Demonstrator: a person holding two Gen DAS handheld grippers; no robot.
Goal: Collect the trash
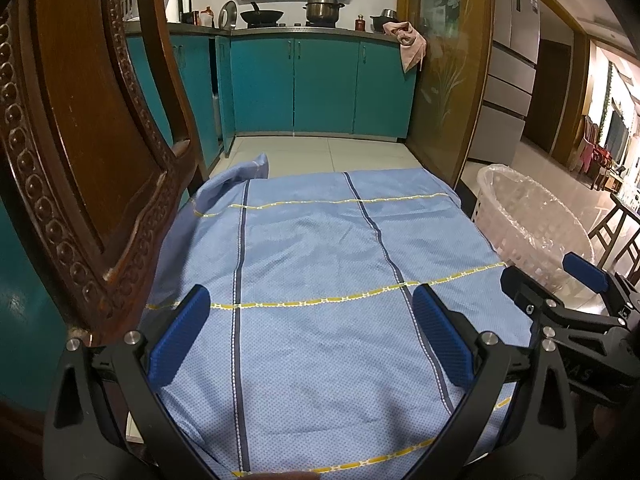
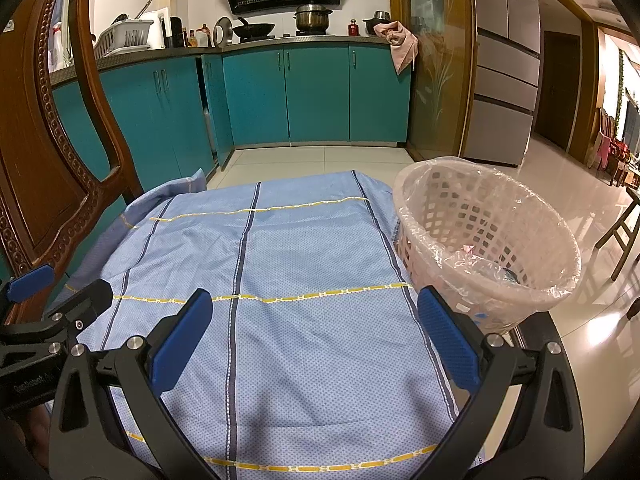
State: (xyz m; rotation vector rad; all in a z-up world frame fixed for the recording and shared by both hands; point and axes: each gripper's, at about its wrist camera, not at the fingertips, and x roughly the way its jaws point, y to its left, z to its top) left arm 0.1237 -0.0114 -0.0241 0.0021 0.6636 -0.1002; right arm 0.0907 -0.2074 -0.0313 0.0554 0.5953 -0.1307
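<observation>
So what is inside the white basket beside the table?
The basket is lined with a clear plastic bag. At the bottom lie a few small pieces, one pinkish and one dark. The crumpled plastic hides what they are.

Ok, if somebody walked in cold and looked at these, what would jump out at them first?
Probably the blue tablecloth with its yellow and dark stripes, spread flat and filling the middle of both views. Next, the lined pink basket at the cloth's right edge, with some trash at its bottom. Both the left gripper and right gripper hang open over the cloth, holding nothing.
</observation>
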